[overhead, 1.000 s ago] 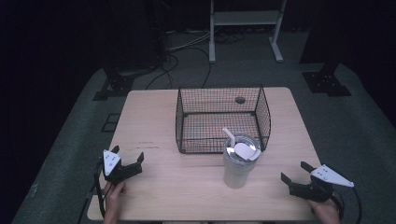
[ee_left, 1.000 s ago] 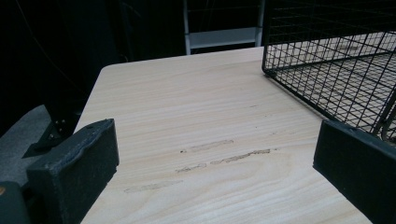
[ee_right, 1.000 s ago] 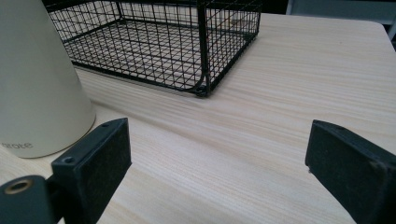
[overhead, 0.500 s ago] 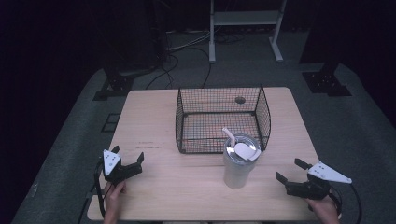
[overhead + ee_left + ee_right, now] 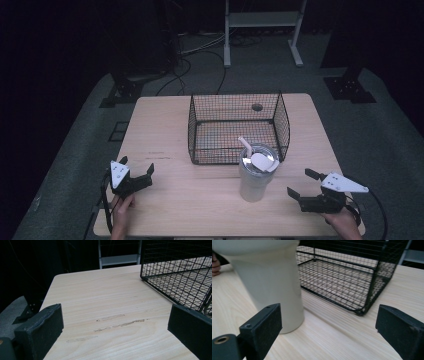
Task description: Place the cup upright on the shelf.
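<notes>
From the high view I saw the wooden table [image 5: 200, 130] with a black wire basket [image 5: 235, 127] standing at its middle, open at the top. A pale tumbler [image 5: 256, 175] stood upright just in front of the basket's near right corner, its lid on and a straw [image 5: 245, 146] leaning out toward the basket. Whether cup and wire touched, I could not tell.

My left gripper [image 5: 135, 170] sat low over the near left part of the table, well apart from the basket, its jaws spread wide and nothing between them. In the left gripper view its jaws framed bare wood with a few scuff marks [image 5: 120, 322], and the basket's corner [image 5: 175, 272] lay ahead at the right.

My right gripper [image 5: 300, 184] hovered near the table's near right edge, beside the tumbler but not on it — jaws wide apart and empty. The right gripper view put the tumbler [image 5: 272, 282] close ahead at the left, standing on the wood, with the basket [image 5: 347, 277] behind it. A person's fingers [image 5: 215, 265] showed at the far left edge of that view.
</notes>
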Demonstrator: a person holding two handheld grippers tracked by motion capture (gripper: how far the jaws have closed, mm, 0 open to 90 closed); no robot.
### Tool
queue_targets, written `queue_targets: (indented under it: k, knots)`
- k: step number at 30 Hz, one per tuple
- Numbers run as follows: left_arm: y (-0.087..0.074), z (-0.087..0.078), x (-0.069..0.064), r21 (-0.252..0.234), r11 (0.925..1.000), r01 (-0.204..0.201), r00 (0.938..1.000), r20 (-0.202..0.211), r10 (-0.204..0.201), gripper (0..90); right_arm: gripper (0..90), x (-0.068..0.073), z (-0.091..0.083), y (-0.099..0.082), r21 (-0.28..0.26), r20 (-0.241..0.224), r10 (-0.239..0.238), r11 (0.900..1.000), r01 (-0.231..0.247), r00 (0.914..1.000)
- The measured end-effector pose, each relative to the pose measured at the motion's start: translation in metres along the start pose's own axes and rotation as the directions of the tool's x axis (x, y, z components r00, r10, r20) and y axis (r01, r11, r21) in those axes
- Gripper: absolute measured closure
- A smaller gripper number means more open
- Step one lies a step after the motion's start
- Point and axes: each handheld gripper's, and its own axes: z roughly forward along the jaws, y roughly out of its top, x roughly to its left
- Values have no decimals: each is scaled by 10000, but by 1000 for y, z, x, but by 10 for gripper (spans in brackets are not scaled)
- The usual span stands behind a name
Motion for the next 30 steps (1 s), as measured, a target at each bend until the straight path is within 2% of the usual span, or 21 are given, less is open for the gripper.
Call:
queue_targets:
  k: [4,15,23,30]
  knots:
    - [0,0,0,8,10000,3,10000,-13,-3,0,48,6,2,3,7,-329,-231,9997,231,9992]
    - [0,0,0,4,10000,14,10000,-22,-14,0,31,16,5,4,16,-643,-371,9993,373,9972]
    - [0,0,0,14,10000,16,10000,-21,-16,0,26,29,17,11,3,-1267,-641,9979,647,9899]
    - [0,0,0,11,10000,7,10000,-13,-7,0,26,37,23,14,-69,-1553,-690,9976,688,9855]
